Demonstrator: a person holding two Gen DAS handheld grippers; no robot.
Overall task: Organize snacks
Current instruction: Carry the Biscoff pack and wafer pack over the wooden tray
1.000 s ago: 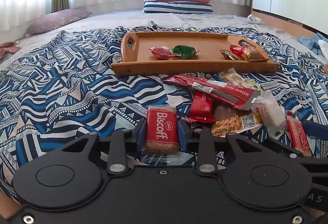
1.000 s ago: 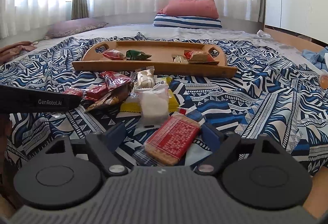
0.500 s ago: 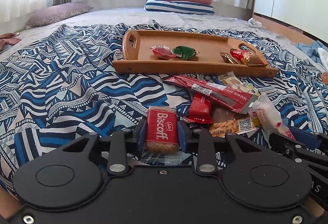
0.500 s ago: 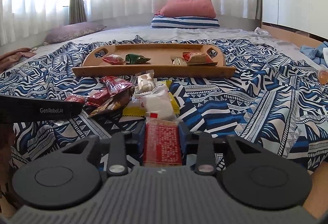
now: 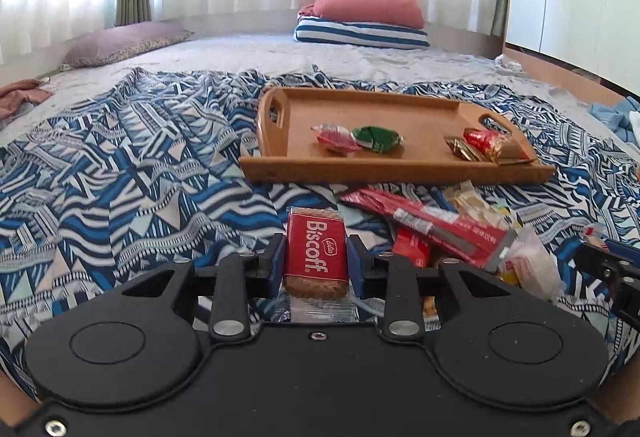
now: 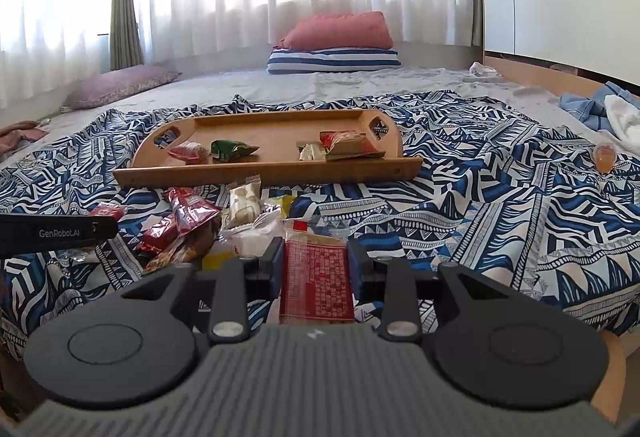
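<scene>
**Gripping a snack in each hand above the patterned bed cover**

Holding two packets at once, we work over a bed spread with a blue-and-white patterned cover (image 5: 120, 173). Our left gripper (image 5: 316, 257) has its jaws closed on a red Biscoff biscuit packet (image 5: 316, 253), which stands upright between the blue pads, its clear wrapper end trailing below. Our right gripper (image 6: 316, 265) has its jaws clamped on a red printed packet (image 6: 316, 281), also upright, with a pale biscuit showing at its top edge.

Ahead of both grippers lies a wooden tray (image 5: 280, 173) with cut-out handles, resting on the cover. We see four snacks in it: a pink-red wrapped sweet (image 5: 336, 139) touching a green wrapped sweet (image 5: 378, 137) near the middle, and toward the right end a small gold-brown packet (image 5: 460, 149) beside a red foil packet (image 5: 496, 145).

Between the tray and our grippers sits a loose heap of snacks (image 6: 200, 225) on the cover: red packets, a long red wrapper (image 5: 432, 229), a clear packet with pale contents (image 6: 244, 201), a yellow one and a bag of nuts. In the right wrist view the left gripper's black body reaches in from the left edge, just beside the heap.

Farther back, a red pillow (image 6: 340, 31) lies on a striped pillow (image 6: 332, 61) below white curtains.
</scene>
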